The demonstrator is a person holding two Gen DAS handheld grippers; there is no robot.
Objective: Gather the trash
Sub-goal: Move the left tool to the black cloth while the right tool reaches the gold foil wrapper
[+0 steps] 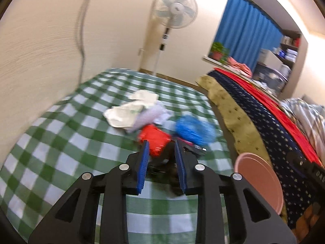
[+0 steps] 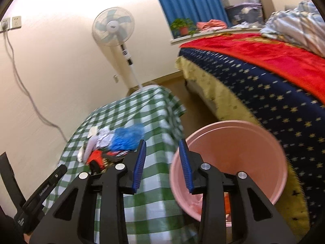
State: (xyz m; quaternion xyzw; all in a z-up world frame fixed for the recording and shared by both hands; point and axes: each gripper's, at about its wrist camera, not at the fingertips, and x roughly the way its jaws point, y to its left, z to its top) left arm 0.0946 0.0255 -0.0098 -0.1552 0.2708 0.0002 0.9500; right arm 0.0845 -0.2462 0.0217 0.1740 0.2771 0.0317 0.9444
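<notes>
A pile of trash lies on the green checked tablecloth (image 1: 61,142): white crumpled paper (image 1: 130,109), a red wrapper (image 1: 155,137), a blue crumpled bag (image 1: 194,130) and a dark wrapper (image 1: 195,148). My left gripper (image 1: 161,152) hangs just before the red wrapper, jaws apart around a dark blurred item (image 1: 162,166); I cannot tell if it is gripped. A pink bin (image 2: 229,162) stands between table and bed; it also shows in the left wrist view (image 1: 260,179). My right gripper (image 2: 162,150) is open and empty above the bin's left rim. The trash pile (image 2: 113,142) shows left of it.
A bed with a navy starred and red cover (image 2: 274,81) stands right of the bin. A standing fan (image 2: 113,28) is by the back wall. A cable (image 2: 26,93) hangs down the left wall. The bin holds some trash (image 2: 195,203) at its bottom.
</notes>
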